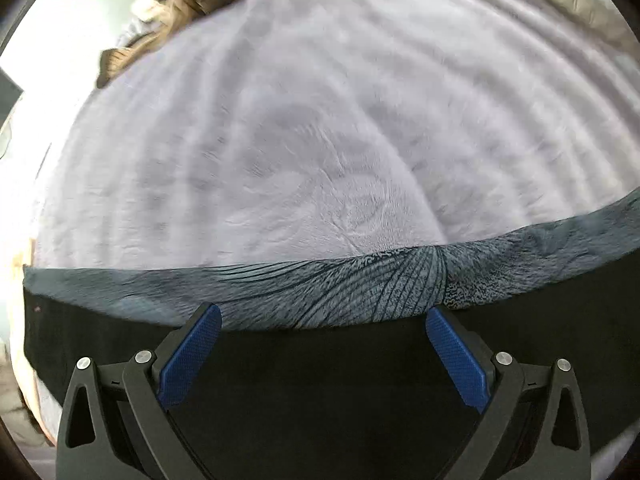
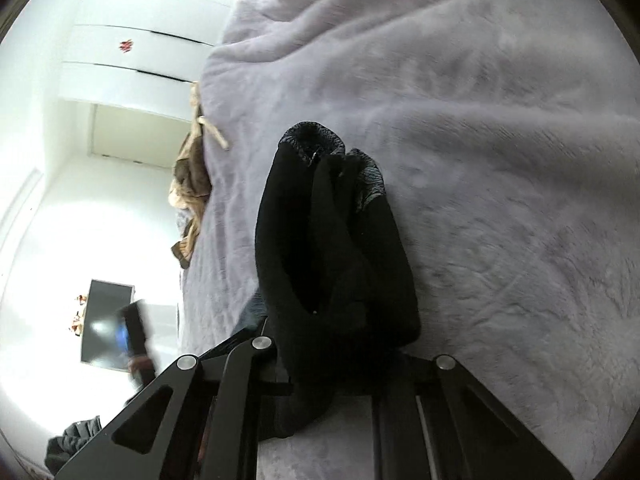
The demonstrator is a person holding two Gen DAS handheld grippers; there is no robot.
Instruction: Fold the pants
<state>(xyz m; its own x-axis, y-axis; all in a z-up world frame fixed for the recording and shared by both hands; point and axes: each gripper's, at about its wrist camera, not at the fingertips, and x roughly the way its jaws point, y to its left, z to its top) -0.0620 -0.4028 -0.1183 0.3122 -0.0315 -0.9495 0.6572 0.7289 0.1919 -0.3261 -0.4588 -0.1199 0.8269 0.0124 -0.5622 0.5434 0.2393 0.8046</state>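
Black pants with a grey fleecy lining lie on a lilac plush blanket (image 1: 320, 120). In the left wrist view the pants (image 1: 320, 360) stretch across the bottom, their lining (image 1: 320, 292) turned up along the far edge. My left gripper (image 1: 323, 316) is open just above the fabric, its blue pads (image 1: 192, 356) wide apart. In the right wrist view my right gripper (image 2: 340, 344) is shut on a bunched part of the pants (image 2: 332, 248), which hides its fingertips; the bundle stands up from the blanket (image 2: 500, 160).
A brown and cream garment (image 1: 168, 12) lies at the blanket's far left edge; it also shows in the right wrist view (image 2: 192, 184). White wardrobe doors (image 2: 132, 40) and a dark screen (image 2: 104, 328) stand beyond the bed. Dark clothing (image 2: 72, 448) lies low at left.
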